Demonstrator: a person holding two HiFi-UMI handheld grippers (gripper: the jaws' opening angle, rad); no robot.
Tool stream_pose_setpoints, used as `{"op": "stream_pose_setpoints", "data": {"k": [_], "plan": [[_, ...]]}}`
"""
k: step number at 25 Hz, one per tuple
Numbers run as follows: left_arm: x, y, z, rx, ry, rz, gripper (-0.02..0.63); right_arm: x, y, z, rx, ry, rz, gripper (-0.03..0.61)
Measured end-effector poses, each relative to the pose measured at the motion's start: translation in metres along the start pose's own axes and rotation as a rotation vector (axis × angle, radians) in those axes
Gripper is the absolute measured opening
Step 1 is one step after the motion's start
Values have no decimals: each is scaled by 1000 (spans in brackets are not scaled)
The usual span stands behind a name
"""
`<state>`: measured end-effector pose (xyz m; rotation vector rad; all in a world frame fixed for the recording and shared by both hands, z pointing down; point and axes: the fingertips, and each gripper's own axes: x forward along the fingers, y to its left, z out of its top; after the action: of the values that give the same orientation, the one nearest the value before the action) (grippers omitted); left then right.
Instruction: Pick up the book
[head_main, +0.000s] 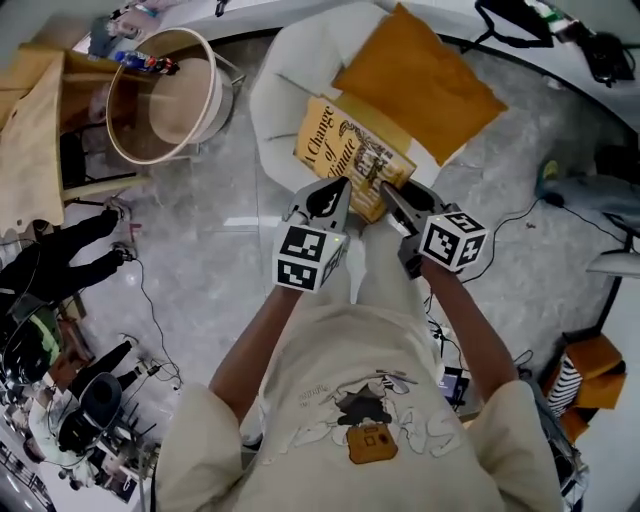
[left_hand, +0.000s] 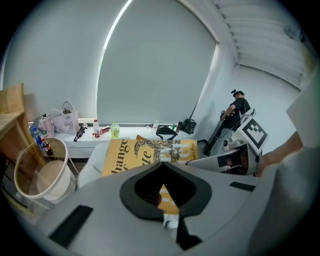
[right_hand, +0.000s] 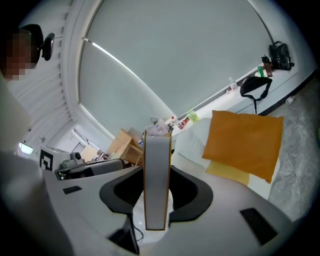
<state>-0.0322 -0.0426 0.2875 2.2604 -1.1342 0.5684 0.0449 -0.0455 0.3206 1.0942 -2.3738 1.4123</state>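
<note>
Right gripper (right_hand: 156, 200) is clamped on the book (right_hand: 156, 165) across its page edge. Left gripper (left_hand: 165, 195) pinches the near cover edge beside it. Two grips probably stop it sagging or twisting. Book hangs tilted over the white armchair (head_main: 285, 110) seat, with the orange cushion (head_main: 420, 80) at that chair's back.
</note>
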Motion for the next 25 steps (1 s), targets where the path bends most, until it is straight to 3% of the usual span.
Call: {"op": "stream_pose_setpoints", "data": {"k": [8,15,25], "plan": [[-39,4,40,54,-57,-18,6,-13,51,22,-24,-58,-2,164],[-80,4,47,30,-69,-37,6,-34,83,43,70,-164,-22,164],[-124,-11,86,31,-165,-98,6,-77,137,85,36,-316,-12,164]]}}
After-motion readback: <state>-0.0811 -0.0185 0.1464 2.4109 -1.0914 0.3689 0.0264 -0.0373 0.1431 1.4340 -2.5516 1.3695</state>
